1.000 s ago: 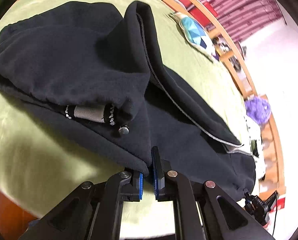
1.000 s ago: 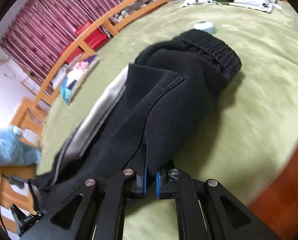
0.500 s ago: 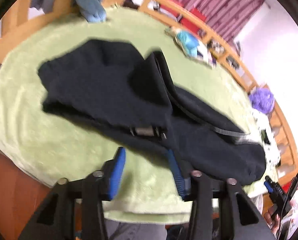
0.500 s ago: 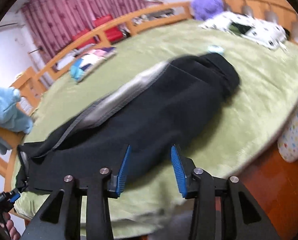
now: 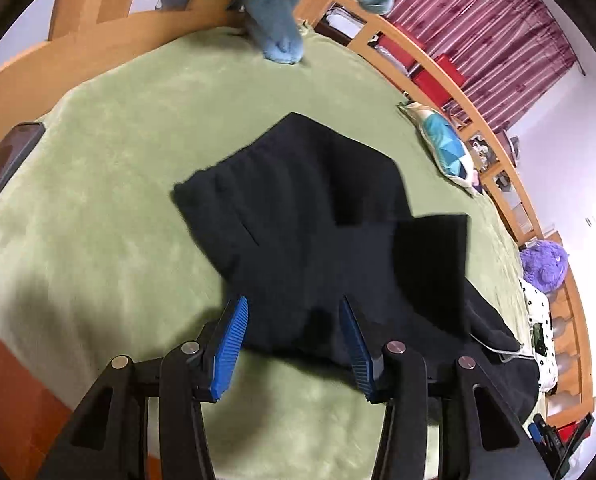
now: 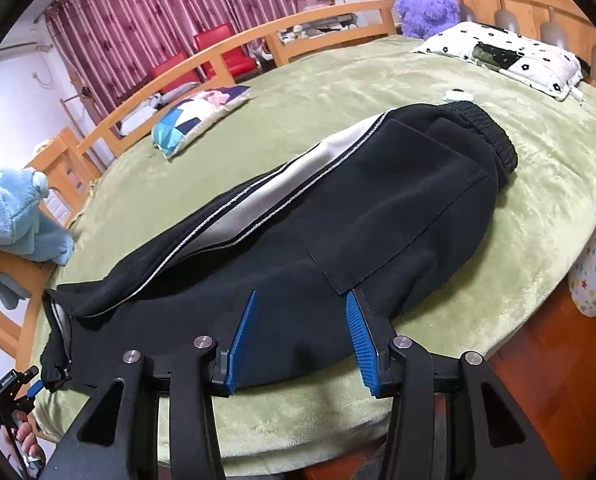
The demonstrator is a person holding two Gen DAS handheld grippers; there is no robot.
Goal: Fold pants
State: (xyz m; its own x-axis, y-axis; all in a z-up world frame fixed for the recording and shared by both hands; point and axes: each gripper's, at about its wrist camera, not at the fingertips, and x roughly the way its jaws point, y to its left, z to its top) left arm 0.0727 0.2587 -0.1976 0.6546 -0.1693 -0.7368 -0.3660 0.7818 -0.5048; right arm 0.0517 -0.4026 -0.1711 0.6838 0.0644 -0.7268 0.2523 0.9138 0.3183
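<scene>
Both jaws gape wide and empty, left gripper [image 5: 293,344] and right gripper [image 6: 304,340] above the black fleece pants [image 6: 298,216], folded lengthwise on the green blanket [image 6: 378,80], crosswise folds remaining.

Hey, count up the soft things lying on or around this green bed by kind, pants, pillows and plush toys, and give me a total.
Black pants: 1
Pillows: 2, a patchwork pillow and a white flower-print pillow
Plush toys: 2, a purple plush toy and a light blue plush toy
Total: 5
</scene>
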